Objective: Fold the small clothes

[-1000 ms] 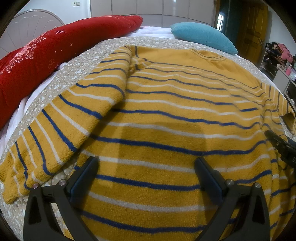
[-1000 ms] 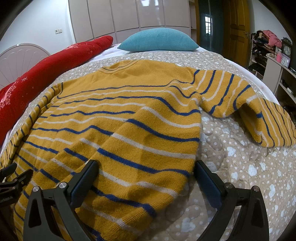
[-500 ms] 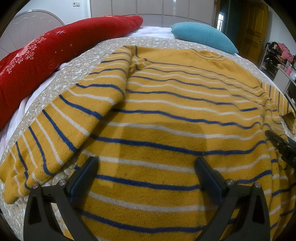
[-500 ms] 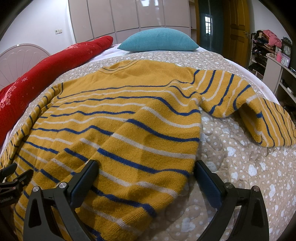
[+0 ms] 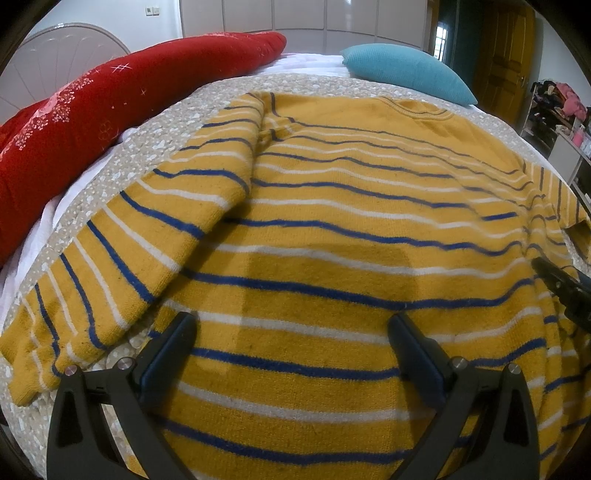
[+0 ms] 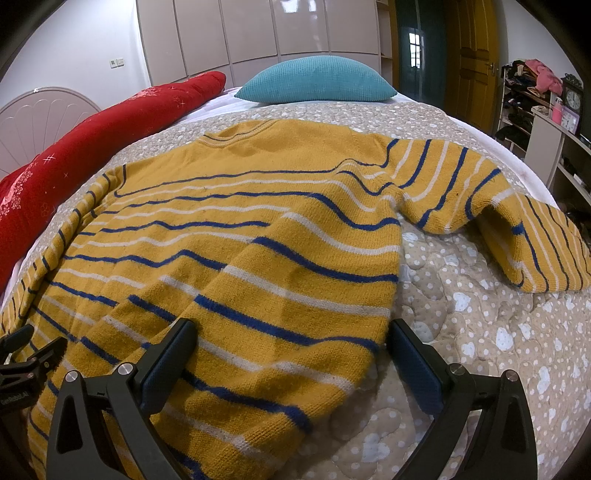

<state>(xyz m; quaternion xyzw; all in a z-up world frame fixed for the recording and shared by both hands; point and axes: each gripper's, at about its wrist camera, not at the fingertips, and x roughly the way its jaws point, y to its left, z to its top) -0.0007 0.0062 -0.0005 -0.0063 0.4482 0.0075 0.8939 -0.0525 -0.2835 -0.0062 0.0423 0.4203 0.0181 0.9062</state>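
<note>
Sweater: mustard-yellow knit sweater (image 5: 332, 229) with blue and white stripes, spread flat on the bed's dotted quilt (image 6: 480, 332), neckline toward the teal pillow (image 6: 314, 83).
Sleeves: one angles out beside the red bolster (image 5: 92, 122); the other bends over the bed's far edge.
Left hand-held gripper (image 5: 291, 347): open, above the hem.
Right hand-held gripper (image 6: 291, 347): open, straddling the sweater's side edge.

A bedroom in a home. Shown by a bed under a beige quilt (image 6: 480, 332) dotted white, a long red bolster (image 5: 92, 122) along 1 side, a teal pillow (image 6: 314, 83) at the far end, a scalloped pale headboard (image 6: 40, 110), glossy wardrobe doors (image 6: 258, 33), a wooden door (image 6: 472, 55), and cluttered shelves (image 6: 524, 96) with a small clock (image 6: 573, 99).
</note>
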